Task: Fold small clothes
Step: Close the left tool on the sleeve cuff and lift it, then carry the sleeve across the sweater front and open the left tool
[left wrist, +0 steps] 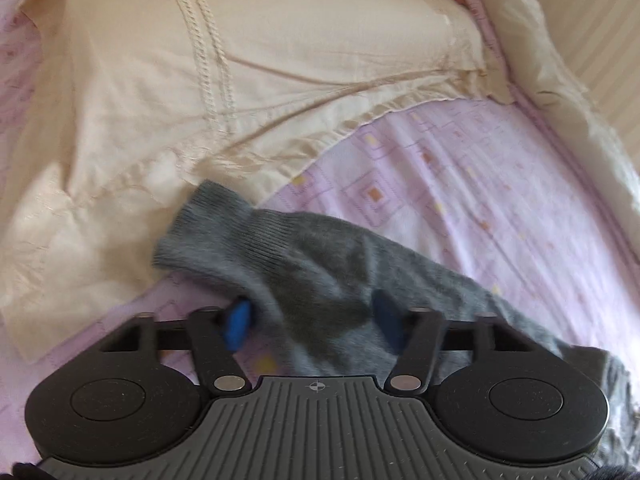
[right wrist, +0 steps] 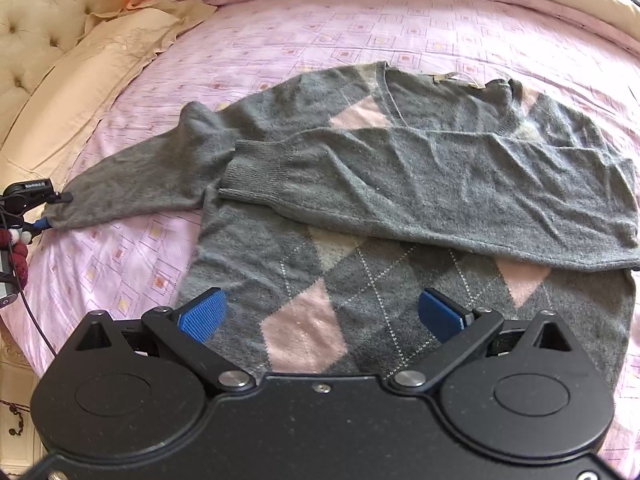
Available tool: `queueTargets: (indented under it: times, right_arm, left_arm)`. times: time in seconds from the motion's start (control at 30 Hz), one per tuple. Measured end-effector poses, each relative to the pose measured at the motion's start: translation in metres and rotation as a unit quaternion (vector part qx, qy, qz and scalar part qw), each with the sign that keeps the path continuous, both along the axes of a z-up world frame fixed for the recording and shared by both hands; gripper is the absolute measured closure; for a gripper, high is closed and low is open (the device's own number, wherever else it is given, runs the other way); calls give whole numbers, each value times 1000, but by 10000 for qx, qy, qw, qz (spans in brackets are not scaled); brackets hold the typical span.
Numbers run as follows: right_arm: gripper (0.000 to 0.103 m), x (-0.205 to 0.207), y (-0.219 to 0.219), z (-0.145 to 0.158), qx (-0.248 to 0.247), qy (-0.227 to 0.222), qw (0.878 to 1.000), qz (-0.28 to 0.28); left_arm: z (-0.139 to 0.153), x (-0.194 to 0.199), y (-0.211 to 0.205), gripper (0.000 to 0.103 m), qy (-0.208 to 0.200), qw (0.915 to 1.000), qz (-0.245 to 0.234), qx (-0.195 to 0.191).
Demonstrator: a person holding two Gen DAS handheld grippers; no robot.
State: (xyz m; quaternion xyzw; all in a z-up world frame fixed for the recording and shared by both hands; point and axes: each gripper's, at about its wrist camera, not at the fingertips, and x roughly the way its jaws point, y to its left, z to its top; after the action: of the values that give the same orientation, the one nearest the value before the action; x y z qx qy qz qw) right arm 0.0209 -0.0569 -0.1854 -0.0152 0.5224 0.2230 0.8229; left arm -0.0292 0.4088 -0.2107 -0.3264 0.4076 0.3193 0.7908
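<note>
The grey argyle knit sweater with pink diamonds (right wrist: 400, 208) lies flat on the lilac patterned bedsheet (right wrist: 280, 44), just ahead of the right gripper (right wrist: 320, 312), whose jaws gape empty. The left gripper (left wrist: 312, 320) appears to pinch its unfolded sleeve cuff (left wrist: 208, 224) (soft, light, floppy knit; best gripped at ribbed edges).

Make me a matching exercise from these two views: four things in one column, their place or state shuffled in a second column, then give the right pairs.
Things
1. folded sleeve
2. outstretched sleeve
3. right gripper
4. pillow

Places or states
A. cream, at the head of the bed
B. laid across the sweater's chest
C. open, holding nothing, over the hem
D. cuff lying between the left gripper's fingers, out to the side

Pairs: 1-B, 2-D, 3-C, 4-A
</note>
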Motion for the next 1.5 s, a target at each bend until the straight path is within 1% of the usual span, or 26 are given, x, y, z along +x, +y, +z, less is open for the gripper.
queueTargets:
  times: [0.03, 0.07, 0.13, 0.17, 0.23, 0.37, 0.47, 0.57, 0.63, 0.7, 0.77, 0.87, 0.93, 1.0, 1.1, 1.17, 1.27, 1.33, 1.4, 1.43, 1.47, 1.5]
  right_arm:
    - [1, 0, -1, 1, -1, 10, 10000, -14]
    - [1, -1, -1, 1, -4, 11, 10000, -30]
    - [1, -2, -4, 2, 13, 3, 10000, -53]
    - [1, -3, -6, 2, 22, 4, 10000, -62]
    - [1, -5, -11, 3, 53, 12, 10000, -63]
    - [1, -7, -20, 0, 134, 37, 9999, 75]
    - [1, -7, -30, -3, 271, 49, 9995, 171]
    - [1, -5, -44, -5, 444, 110, 9988, 174]
    - [1, -5, -56, -6, 574, 129, 9982, 65]
    - [1, -5, -68, -7, 651, 152, 9978, -36]
    - [1, -5, -81, -8, 713, 147, 9973, -110]
    - [1, -7, -101, -8, 797, 166, 9964, -254]
    - [1, -6, -115, -7, 855, 207, 9954, -374]
    - [1, -5, -128, -6, 878, 212, 9946, -503]
    - [1, -5, -144, -5, 894, 230, 9932, -706]
    - [1, -5, -155, -5, 891, 239, 9921, -844]
    - [1, -6, -166, -6, 887, 265, 9905, -1016]
    - [1, -7, -171, -8, 866, 290, 9897, -1100]
    - [1, -7, -174, -10, 855, 325, 9889, -1168]
    - [1, -7, -175, -11, 848, 336, 9887, -1194]
    - [1, -7, -176, -12, 836, 343, 9885, -1214]
    - [1, -6, -176, -13, 821, 349, 9884, -1230]
  left_arm:
    - [1, 0, 0, 70, 39, 10000, 26, 68]
    - [2, -1, 1, 90, 82, 9999, 28, 136]
    - [6, -2, 1, 95, -3, 9999, -25, 134]
    - [10, -3, -1, 95, -72, 9998, -30, 199]
    - [26, -4, -10, 96, -165, 9988, -52, 449]
    - [71, -1, -44, 96, -507, 9937, -337, 942]
    - [112, 3, -79, 96, -794, 9857, -668, 1328]
    - [151, 7, -119, 96, -1118, 9762, -1022, 1553]
    - [173, 15, -148, 96, -1347, 9677, -1309, 1681]
    - [192, 24, -180, 96, -1599, 9574, -1627, 1773]
    - [204, 37, -211, 96, -1827, 9464, -1944, 1820]
    - [210, 65, -261, 96, -2026, 9299, -2497, 1784]
    - [203, 83, -293, 96, -2098, 9190, -2870, 1707]
    - [192, 104, -327, 96, -2105, 9100, -3208, 1568]
    - [164, 131, -374, 95, -2015, 8971, -3690, 1361]
    - [146, 145, -404, 95, -1964, 8869, -3991, 1247]
    - [123, 156, -446, 95, -1798, 8678, -4482, 1174]
    - [115, 159, -468, 94, -1688, 8529, -4799, 1172]
    - [111, 160, -483, 81, -1579, 8393, -5072, 1154]
    - [110, 156, -488, 70, -1573, 8330, -5184, 1126]
    - [110, 154, -489, 67, -1594, 8271, -5277, 1098]
    - [110, 151, -490, 67, -1607, 8220, -5353, 1094]
